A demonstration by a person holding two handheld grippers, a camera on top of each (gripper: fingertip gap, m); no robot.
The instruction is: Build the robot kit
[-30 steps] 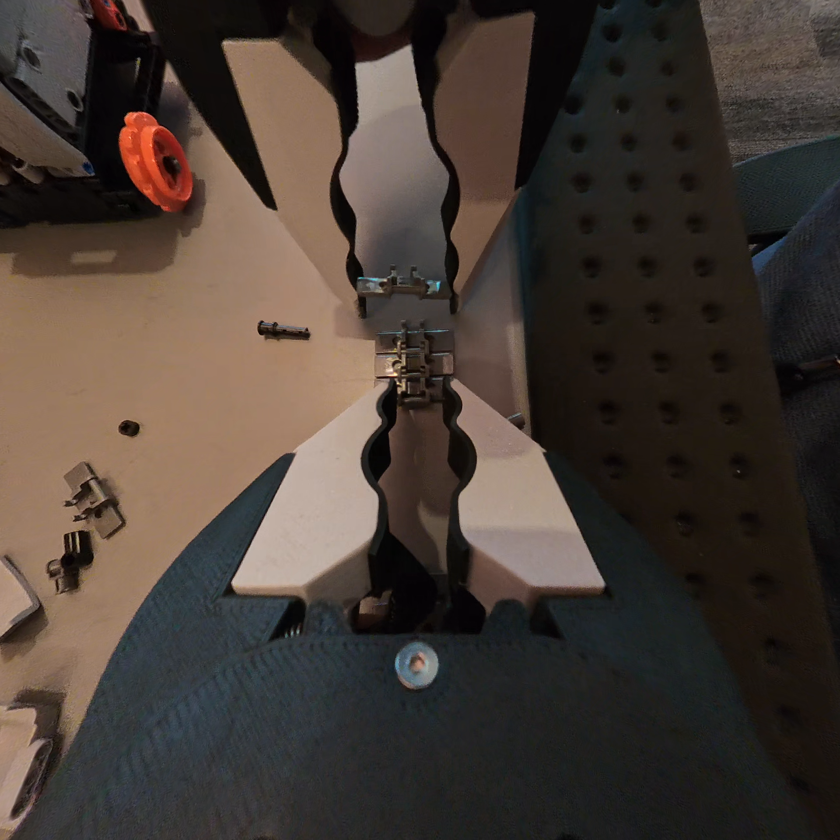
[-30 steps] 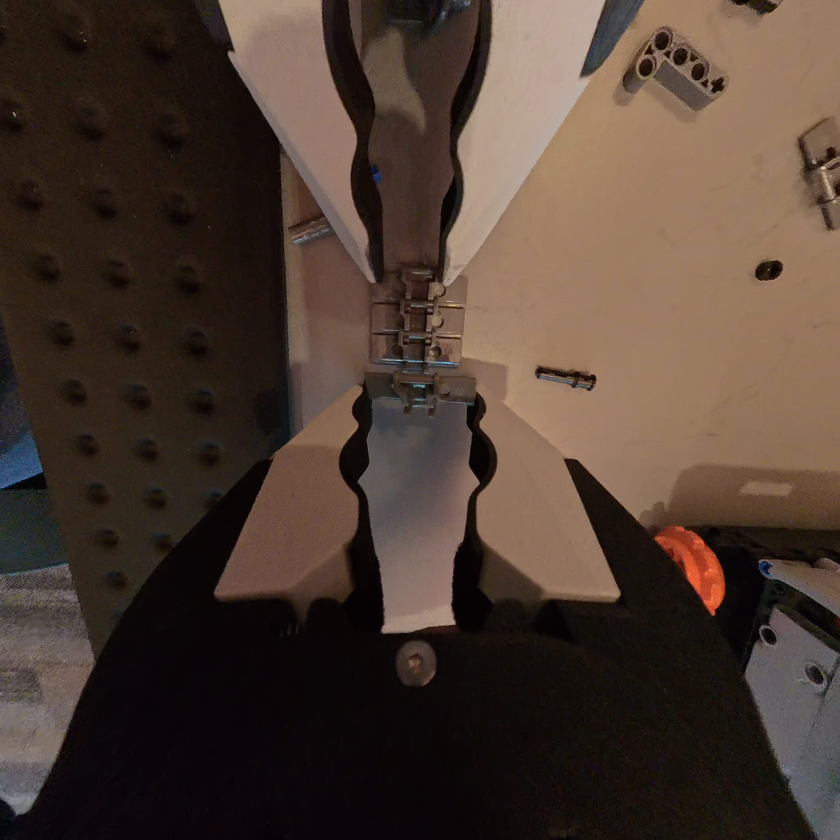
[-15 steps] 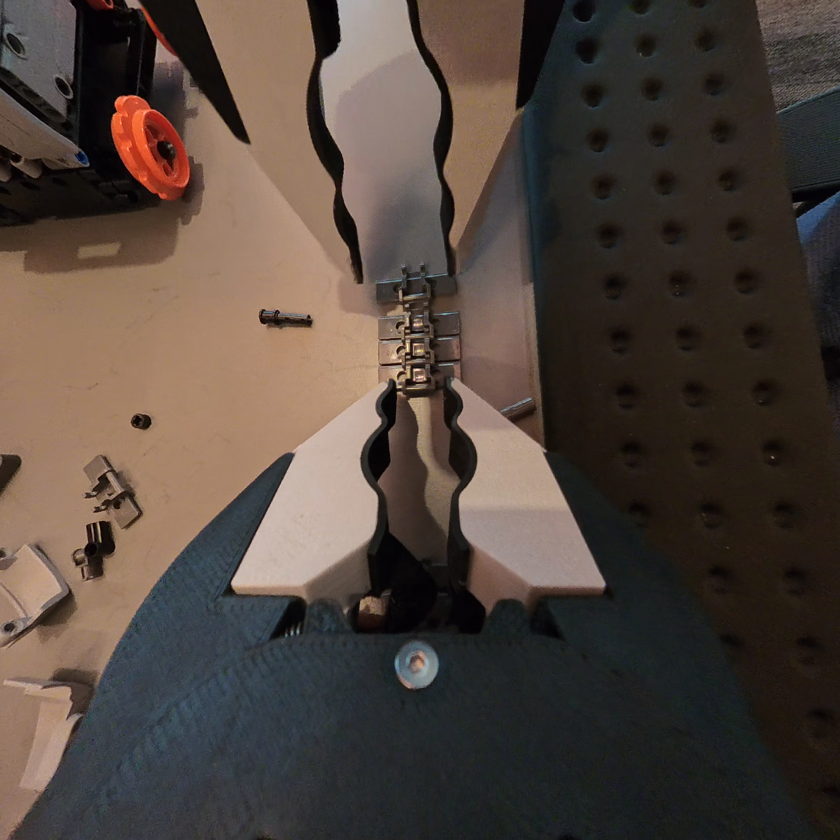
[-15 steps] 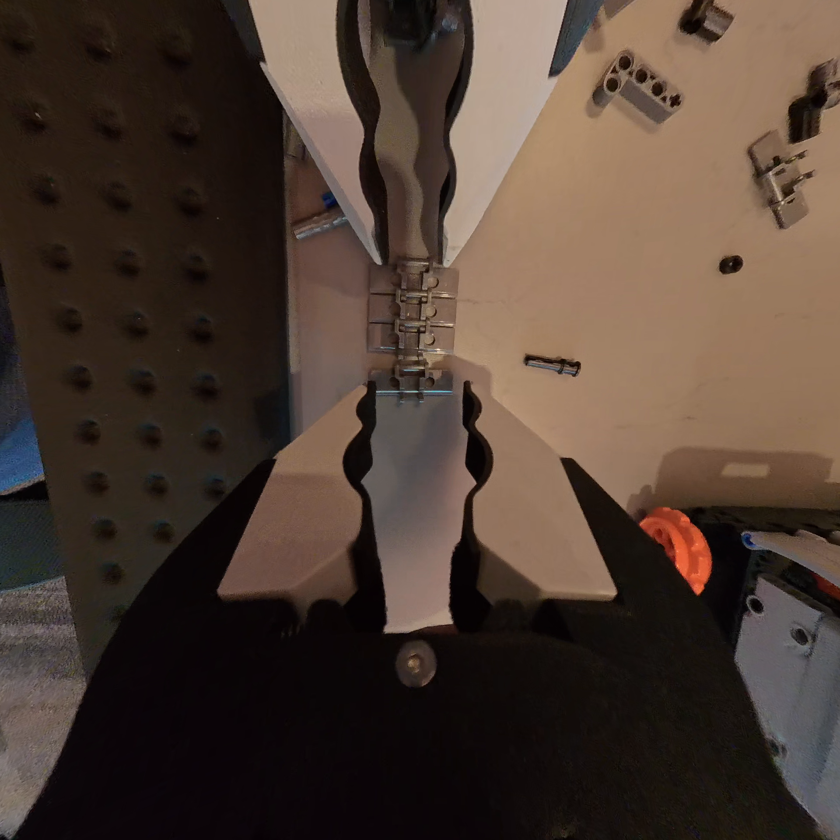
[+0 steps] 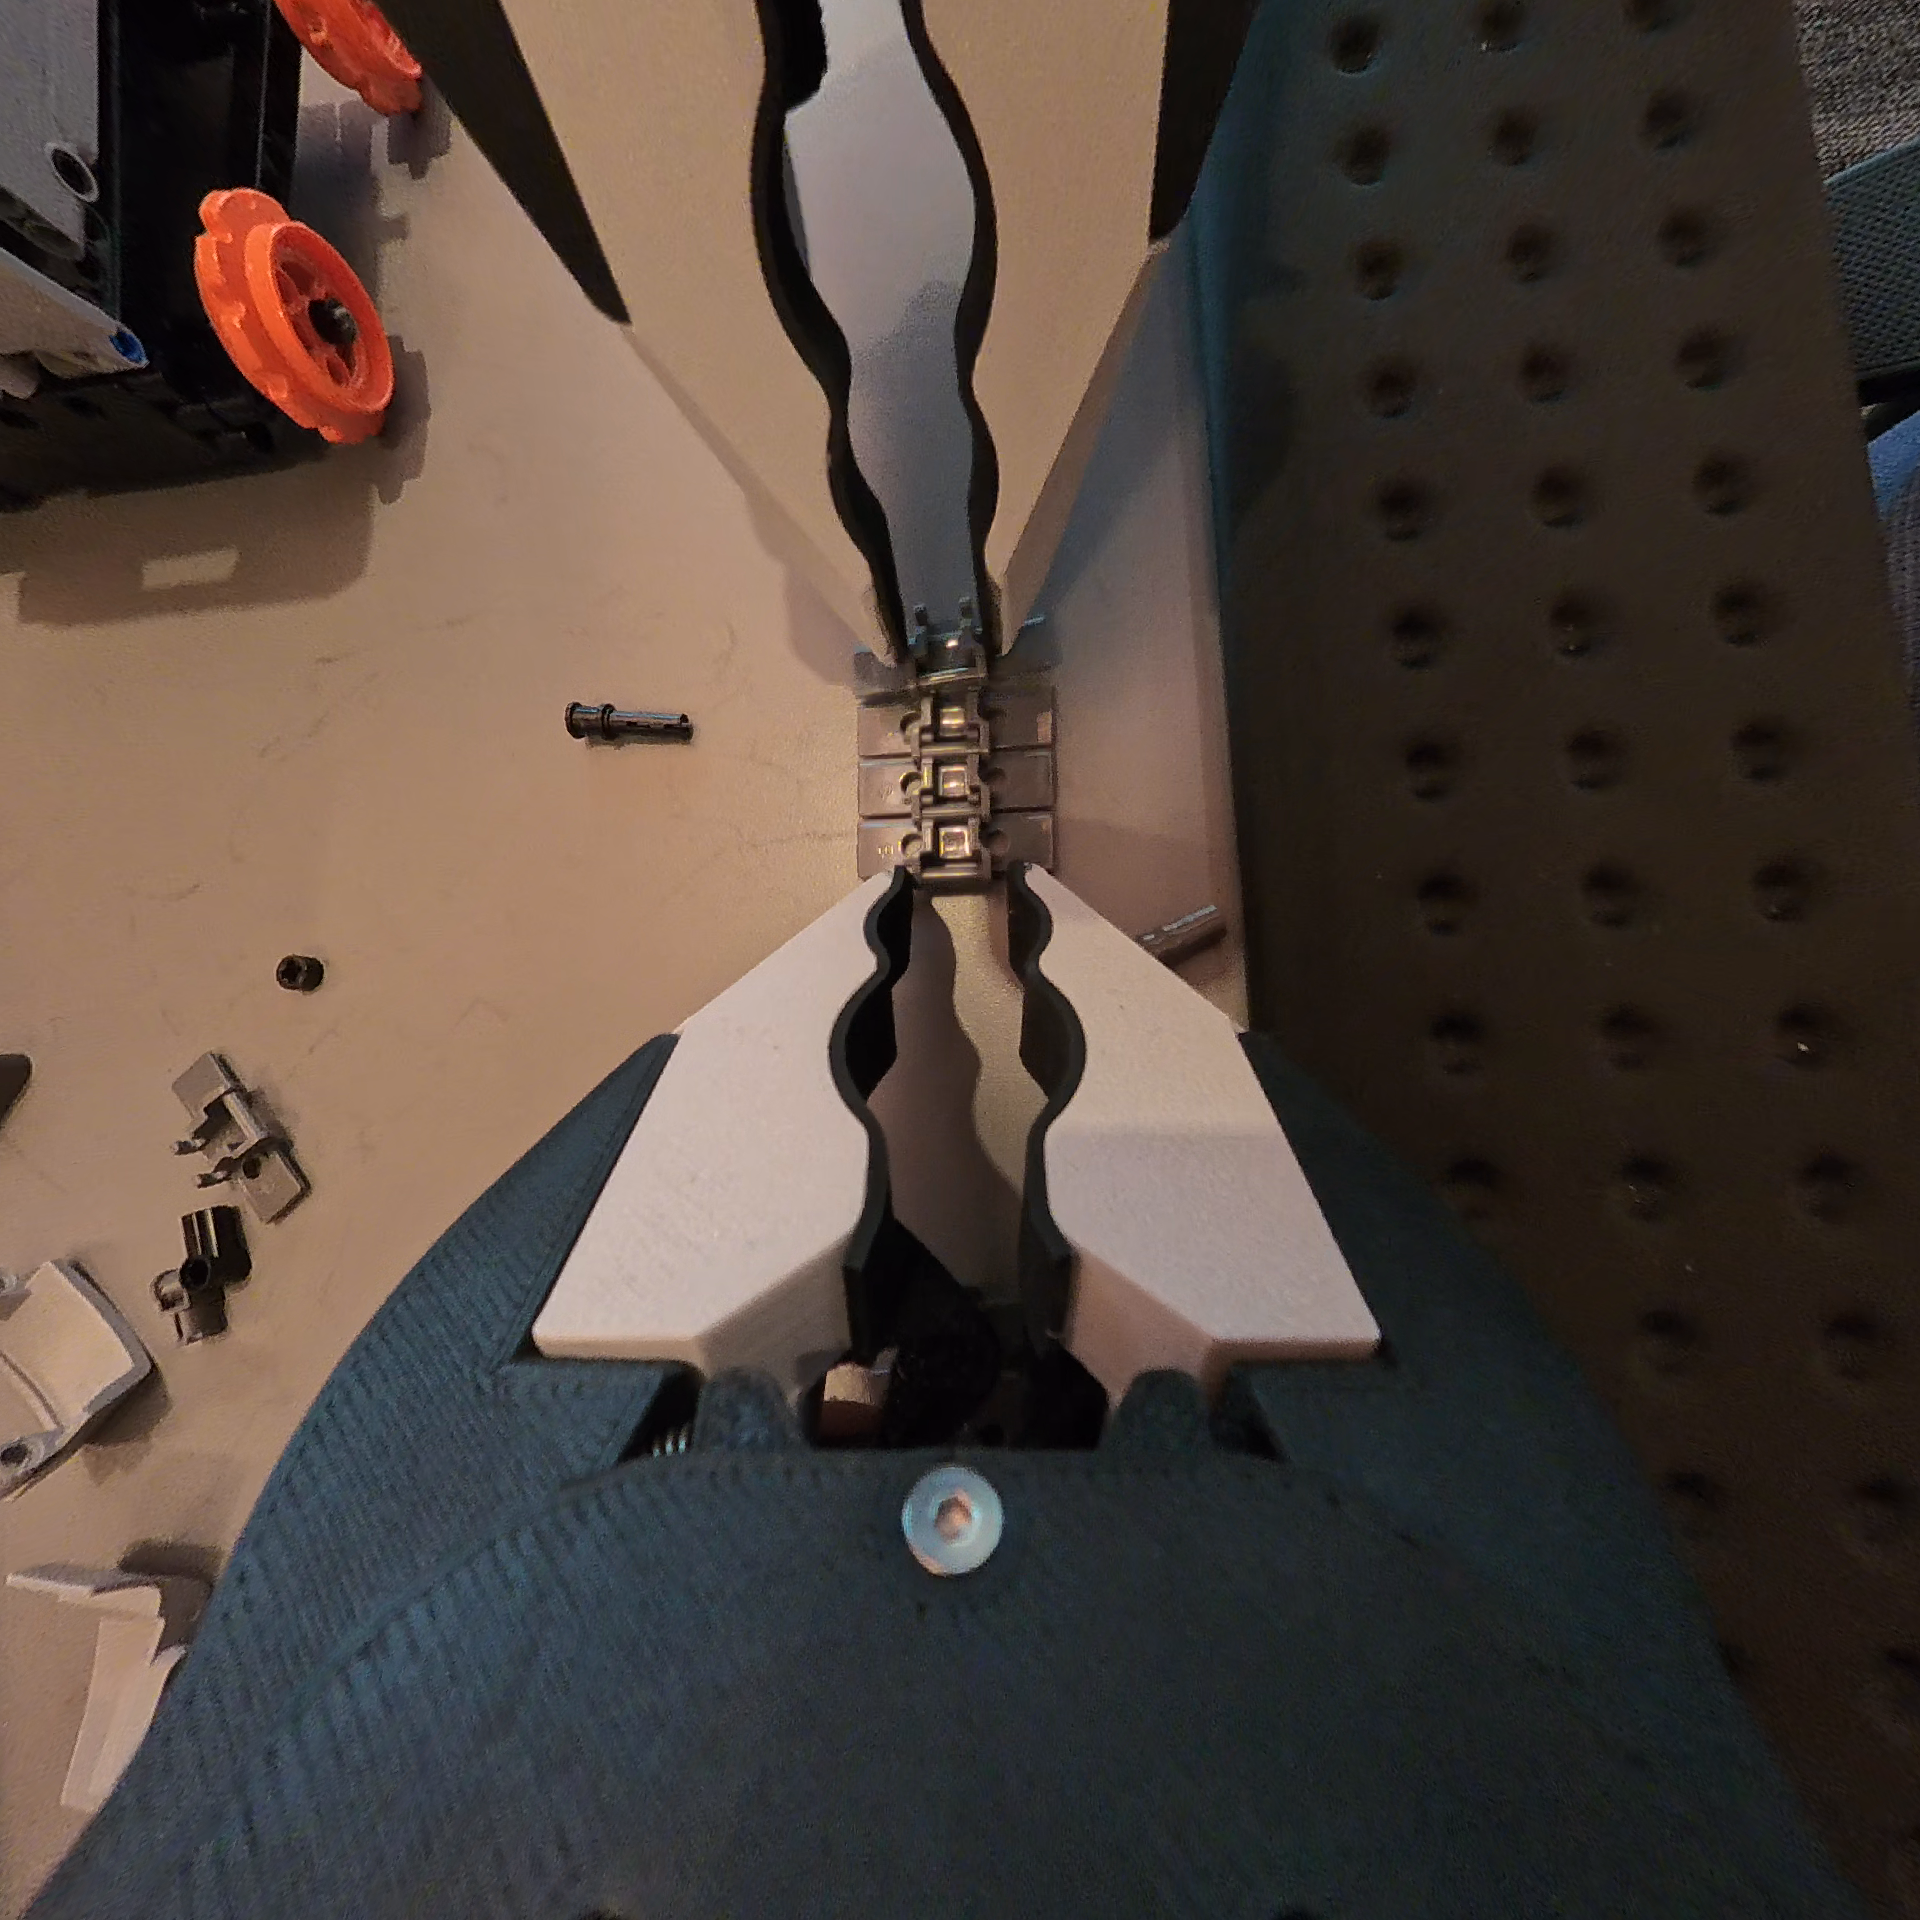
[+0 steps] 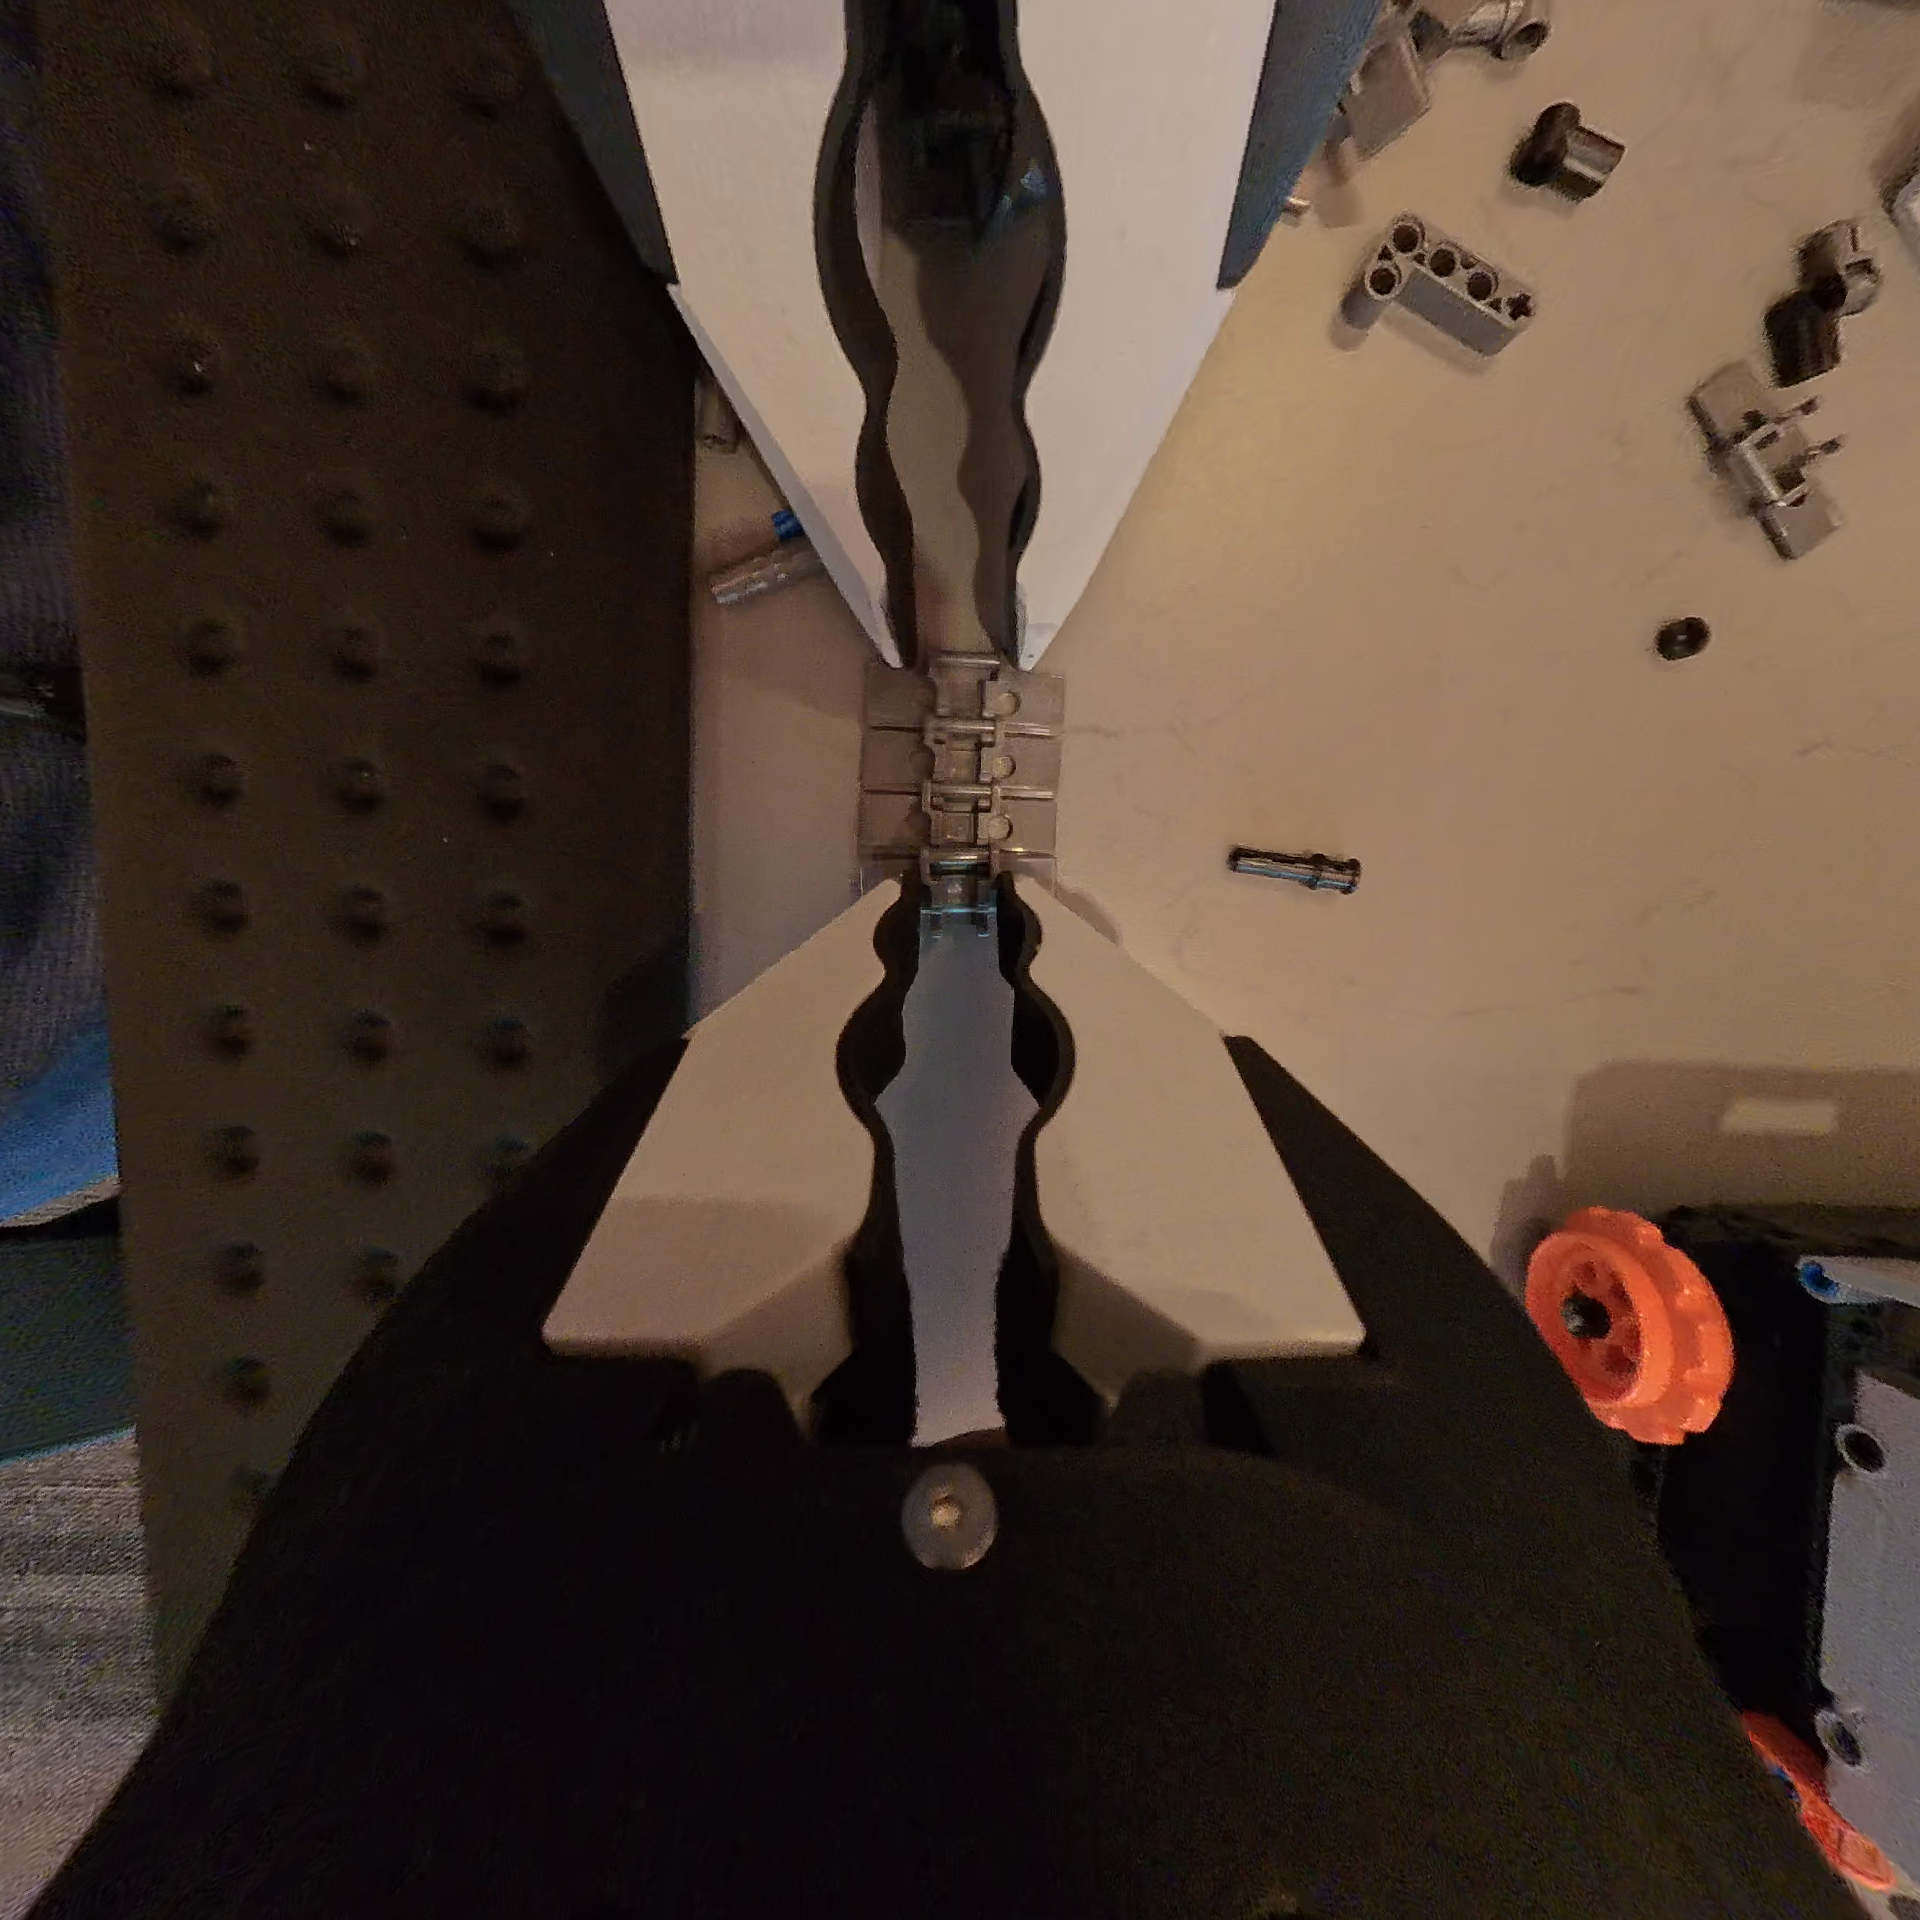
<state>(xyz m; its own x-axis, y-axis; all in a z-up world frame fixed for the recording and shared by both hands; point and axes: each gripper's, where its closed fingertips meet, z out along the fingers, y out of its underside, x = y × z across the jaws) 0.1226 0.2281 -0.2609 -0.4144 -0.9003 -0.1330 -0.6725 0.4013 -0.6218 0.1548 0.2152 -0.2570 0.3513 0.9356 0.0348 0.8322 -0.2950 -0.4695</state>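
A short chain of grey track links (image 5: 956, 774) is held above the beige table (image 5: 436, 862), stretched between the two grippers. My left gripper (image 5: 958, 883) is shut on the chain's near end link. My right gripper (image 5: 948, 623) comes in from the top and is shut on the far end link, which is joined to the chain. In the right wrist view the chain (image 6: 961, 769) runs from my right gripper (image 6: 958, 896) up to my left gripper (image 6: 961, 655). The two pairs of fingertips face each other, a few links apart.
A dark perforated panel (image 5: 1558, 727) stands along one side, close to the grippers. A black pin (image 5: 627, 722), a loose grey link (image 5: 239, 1138), a black connector (image 5: 203, 1257) and a grey L-beam (image 6: 1439, 286) lie on the table. A black and grey model with an orange wheel (image 5: 294, 327) stands nearby. My right fingertips sit around 4 cm from my left ones. The black pin (image 5: 627, 722) is about 6 cm from my right fingertips. It turns up in the right wrist view (image 6: 1297, 868) as well.
One second ago the right gripper held a single link apart from the chain. The gap has closed and the link now sits joined to the chain. The right gripper's jaws have narrowed.
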